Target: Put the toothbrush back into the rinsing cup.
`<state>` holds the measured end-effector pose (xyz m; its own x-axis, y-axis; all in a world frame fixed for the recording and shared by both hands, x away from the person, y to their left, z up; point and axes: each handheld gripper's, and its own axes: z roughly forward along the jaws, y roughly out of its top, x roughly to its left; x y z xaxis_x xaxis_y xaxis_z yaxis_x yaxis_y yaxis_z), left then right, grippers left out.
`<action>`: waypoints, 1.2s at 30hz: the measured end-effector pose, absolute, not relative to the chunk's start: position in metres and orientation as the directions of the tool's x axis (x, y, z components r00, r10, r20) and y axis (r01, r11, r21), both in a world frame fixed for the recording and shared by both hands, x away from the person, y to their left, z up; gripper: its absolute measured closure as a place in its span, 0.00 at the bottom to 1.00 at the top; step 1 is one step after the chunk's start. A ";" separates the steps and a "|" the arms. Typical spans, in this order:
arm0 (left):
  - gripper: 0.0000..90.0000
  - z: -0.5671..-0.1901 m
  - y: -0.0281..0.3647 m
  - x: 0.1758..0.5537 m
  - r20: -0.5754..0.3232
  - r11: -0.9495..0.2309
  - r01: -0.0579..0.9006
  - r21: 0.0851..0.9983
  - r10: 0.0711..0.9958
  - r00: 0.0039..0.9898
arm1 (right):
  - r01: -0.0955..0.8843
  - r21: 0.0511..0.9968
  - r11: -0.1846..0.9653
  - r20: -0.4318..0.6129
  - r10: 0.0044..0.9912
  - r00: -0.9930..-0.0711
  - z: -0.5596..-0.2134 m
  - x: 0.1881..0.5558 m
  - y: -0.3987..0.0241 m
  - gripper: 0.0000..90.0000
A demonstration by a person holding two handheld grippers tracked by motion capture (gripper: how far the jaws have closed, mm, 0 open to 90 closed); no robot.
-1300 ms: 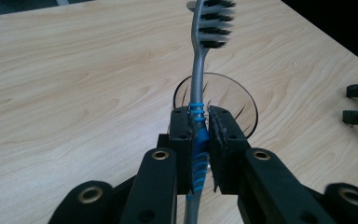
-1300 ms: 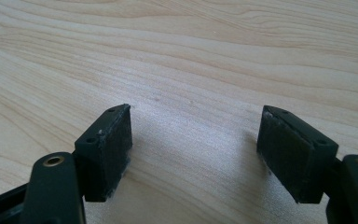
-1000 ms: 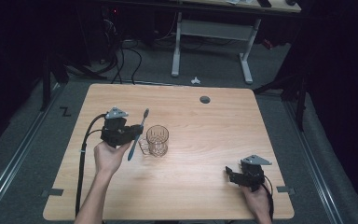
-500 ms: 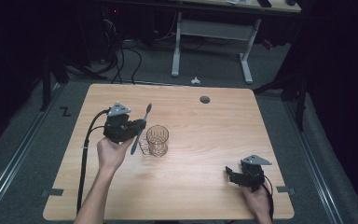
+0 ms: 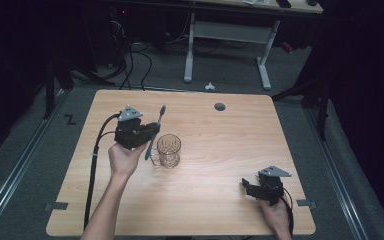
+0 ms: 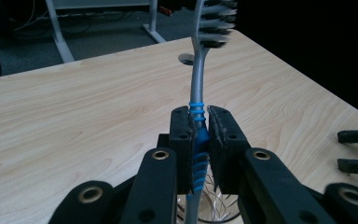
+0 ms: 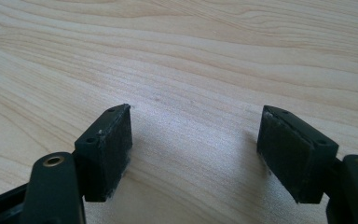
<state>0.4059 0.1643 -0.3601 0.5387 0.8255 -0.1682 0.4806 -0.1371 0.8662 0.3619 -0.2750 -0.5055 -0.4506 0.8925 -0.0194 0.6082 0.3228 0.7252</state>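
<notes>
High view: left hand-held gripper raised, clamping toothbrush; right hand-held gripper rests agape.

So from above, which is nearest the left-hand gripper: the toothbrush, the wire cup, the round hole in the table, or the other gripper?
1. Toothbrush, clamped in the left gripper.
2. Wire cup, just right of it.
3. Round hole, toward the far edge.
4. Right gripper, near right corner.

Left hand-held gripper clamped on a toothbrush, glass cup just right of it
</notes>
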 end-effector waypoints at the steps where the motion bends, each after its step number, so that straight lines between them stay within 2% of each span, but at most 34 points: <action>1: 0.89 -0.360 0.164 0.407 -0.170 -0.135 0.479 0.867 0.825 0.540 | 0.608 0.725 0.323 -0.020 0.892 -0.451 -0.506 0.362 -0.275 0.29; 19: 0.89 -0.364 0.162 0.420 -0.211 -0.072 0.453 0.889 0.813 0.543 | 0.608 0.725 0.323 -0.020 0.893 -0.450 -0.506 0.362 -0.275 0.29; 36: 0.89 -0.370 0.160 0.426 -0.204 -0.076 0.437 0.896 0.805 0.557 | 0.608 0.725 0.323 -0.020 0.893 -0.450 -0.506 0.362 -0.275 0.29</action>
